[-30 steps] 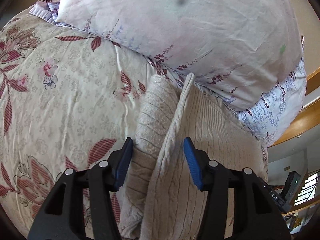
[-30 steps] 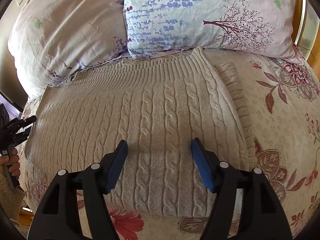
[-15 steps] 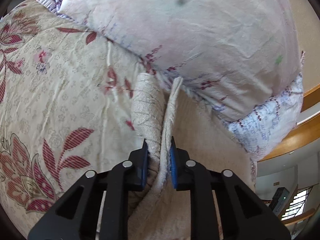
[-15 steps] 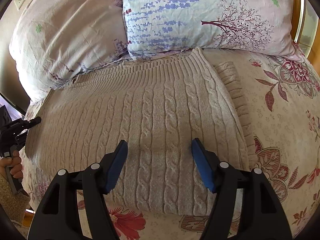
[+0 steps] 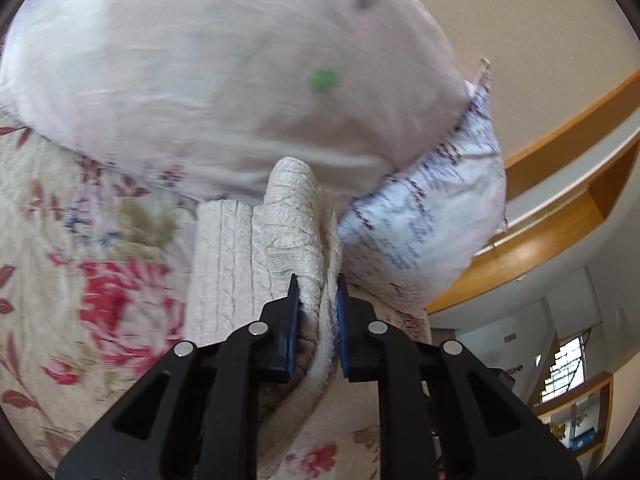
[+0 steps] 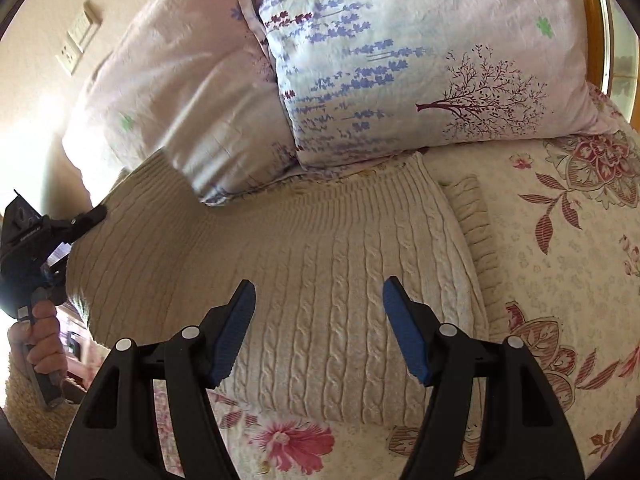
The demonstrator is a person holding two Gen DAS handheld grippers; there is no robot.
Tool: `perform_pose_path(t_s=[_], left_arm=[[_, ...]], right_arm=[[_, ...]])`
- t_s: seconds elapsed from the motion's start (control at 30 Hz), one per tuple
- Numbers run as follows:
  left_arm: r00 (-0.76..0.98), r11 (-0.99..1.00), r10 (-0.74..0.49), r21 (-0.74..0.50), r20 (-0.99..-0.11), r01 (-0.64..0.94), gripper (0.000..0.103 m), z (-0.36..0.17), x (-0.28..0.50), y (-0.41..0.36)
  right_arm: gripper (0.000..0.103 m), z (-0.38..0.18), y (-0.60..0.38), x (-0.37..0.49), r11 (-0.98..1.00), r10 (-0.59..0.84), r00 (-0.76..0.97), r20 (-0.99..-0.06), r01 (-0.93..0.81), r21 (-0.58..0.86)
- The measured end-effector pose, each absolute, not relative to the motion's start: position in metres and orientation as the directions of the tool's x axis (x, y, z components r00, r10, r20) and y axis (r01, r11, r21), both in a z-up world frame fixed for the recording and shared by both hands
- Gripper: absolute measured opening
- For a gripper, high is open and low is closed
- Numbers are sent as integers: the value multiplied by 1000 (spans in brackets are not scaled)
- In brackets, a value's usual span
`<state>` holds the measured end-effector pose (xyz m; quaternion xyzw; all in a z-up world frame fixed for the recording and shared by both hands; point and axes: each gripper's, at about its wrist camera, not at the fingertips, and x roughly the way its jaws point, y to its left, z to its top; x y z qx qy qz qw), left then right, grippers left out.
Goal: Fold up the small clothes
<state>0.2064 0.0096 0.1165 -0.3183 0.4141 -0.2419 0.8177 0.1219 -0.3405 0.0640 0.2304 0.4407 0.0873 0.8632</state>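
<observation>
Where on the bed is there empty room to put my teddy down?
Bare floral bedspread lies right of the cream cable-knit sweater, below the lavender-print pillow. A strip runs along its near edge. The sweater, pale pink pillow and pillows crowd elsewhere.

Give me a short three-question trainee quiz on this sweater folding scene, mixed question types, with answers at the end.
1. True or false: the left gripper is clamped on a bunched edge of the cream cable-knit sweater.
2. Multiple choice: the right gripper is A) shut on the sweater, B) open above the sweater, C) holding a pillow.
3. Fill in: the floral pillow lies at the sweater's ribbed ____.

Key: 1 true; 2 B; 3 hem.
</observation>
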Motion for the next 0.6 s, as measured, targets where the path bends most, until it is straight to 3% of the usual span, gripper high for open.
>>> perform_pose_path(t_s=[0.17, 0.3, 0.43, 0.53, 0.57, 0.6], left_arm=[[480, 653, -704, -742, -524, 148, 14, 106, 213, -49], [407, 623, -746, -769, -527, 145, 0, 81, 219, -101], [297, 579, -805, -789, -513, 206, 0, 56, 214, -140], [328, 606, -789, -749, -520, 269, 13, 69, 205, -135], [355, 619, -777, -734, -520, 279, 30, 73, 203, -129], [395, 643, -754, -714, -525, 279, 39, 78, 201, -120]], right_arm=[[68, 59, -360, 117, 823, 418, 594, -687, 72, 563], [68, 47, -379, 122, 767, 468, 579, -668, 109, 632], [68, 36, -398, 124, 698, 523, 553, -649, 159, 698], [68, 37, -402, 125, 650, 578, 540, -612, 148, 745], [68, 38, -400, 128, 635, 600, 532, -598, 139, 760], [68, 38, -398, 131, 614, 624, 523, -581, 132, 778]])
